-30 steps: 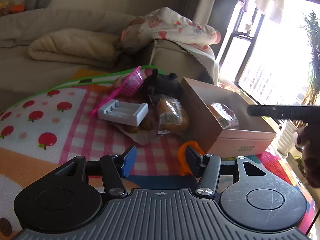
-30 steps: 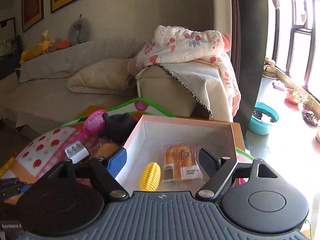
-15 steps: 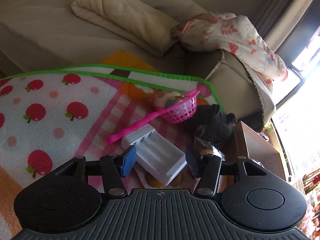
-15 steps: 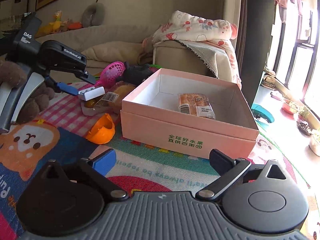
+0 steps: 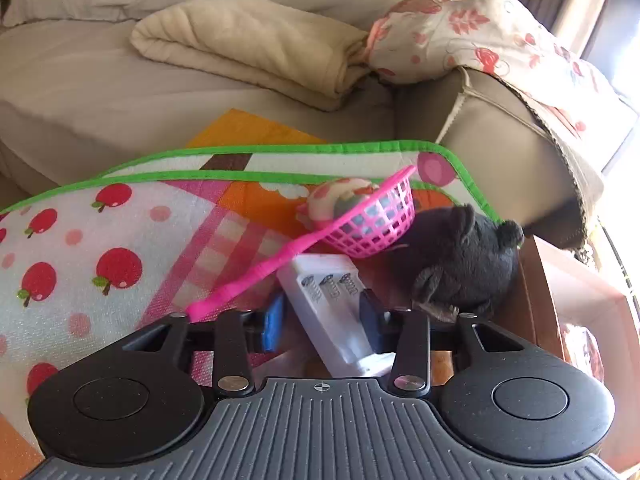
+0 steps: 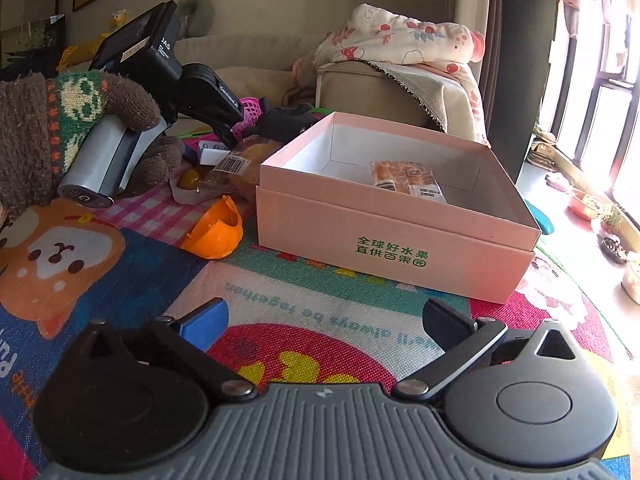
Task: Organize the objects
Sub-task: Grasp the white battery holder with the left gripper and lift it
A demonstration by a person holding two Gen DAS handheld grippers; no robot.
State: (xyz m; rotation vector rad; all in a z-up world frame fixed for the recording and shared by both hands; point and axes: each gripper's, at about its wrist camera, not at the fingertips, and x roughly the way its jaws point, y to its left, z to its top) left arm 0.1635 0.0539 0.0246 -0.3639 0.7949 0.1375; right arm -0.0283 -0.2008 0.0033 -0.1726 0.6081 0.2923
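Left gripper [image 5: 322, 318]: fingers narrow and closing, the white battery charger [image 5: 334, 312] between them; whether the pads already press on it cannot be told. A gloved hand [image 6: 60, 136] holds this gripper.

Pink toy net [image 5: 360, 220]: just beyond the left fingers, its handle running down past the blue finger; a small printed ball [image 5: 334, 202] rests at its rim.

Black plush toy [image 5: 460, 264]: beyond and right of the left fingers, against the box wall.

Right gripper [image 6: 326, 322]: fingers spread wide, nothing between them, low over the play mat [image 6: 304, 312].

Pink box [image 6: 394, 216]: straight ahead of the right fingers, open, a wrapped bread [image 6: 408, 176] inside.

Orange plastic shell [image 6: 214, 232]: ahead and left of the right fingers, on the mat beside the box.

Second wrapped bread [image 6: 244, 160]: behind the shell, at the box's left wall.
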